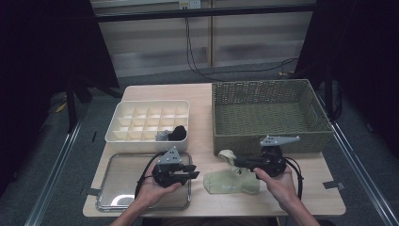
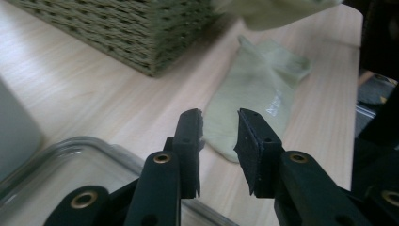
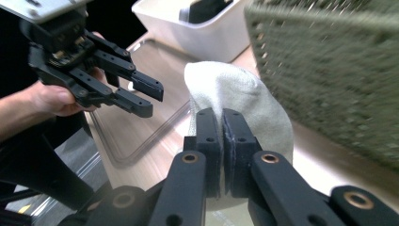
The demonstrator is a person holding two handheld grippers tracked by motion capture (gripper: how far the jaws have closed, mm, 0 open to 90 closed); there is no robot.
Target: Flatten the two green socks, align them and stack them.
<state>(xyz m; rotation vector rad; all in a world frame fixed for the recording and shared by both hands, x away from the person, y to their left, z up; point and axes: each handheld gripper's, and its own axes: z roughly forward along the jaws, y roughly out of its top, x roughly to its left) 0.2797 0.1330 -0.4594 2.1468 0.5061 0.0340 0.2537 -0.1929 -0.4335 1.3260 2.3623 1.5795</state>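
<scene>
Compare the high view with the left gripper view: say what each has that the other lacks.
High view alone: the white divided organizer with a black item in one cell, and the right gripper shut on the pale green sock. Left gripper view alone: a close look at the left gripper, jaws apart with nothing between them. Both: sock, wicker basket, clear tray, wooden table.

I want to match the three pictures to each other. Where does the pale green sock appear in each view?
High view: the pale green sock lies at bottom centre, before the woven basket.
Left gripper view: the sock is at centre right, beyond the jaws.
Right gripper view: the sock is at centre, pinched by the shut right gripper.
Shared landmark: the woven basket.
</scene>
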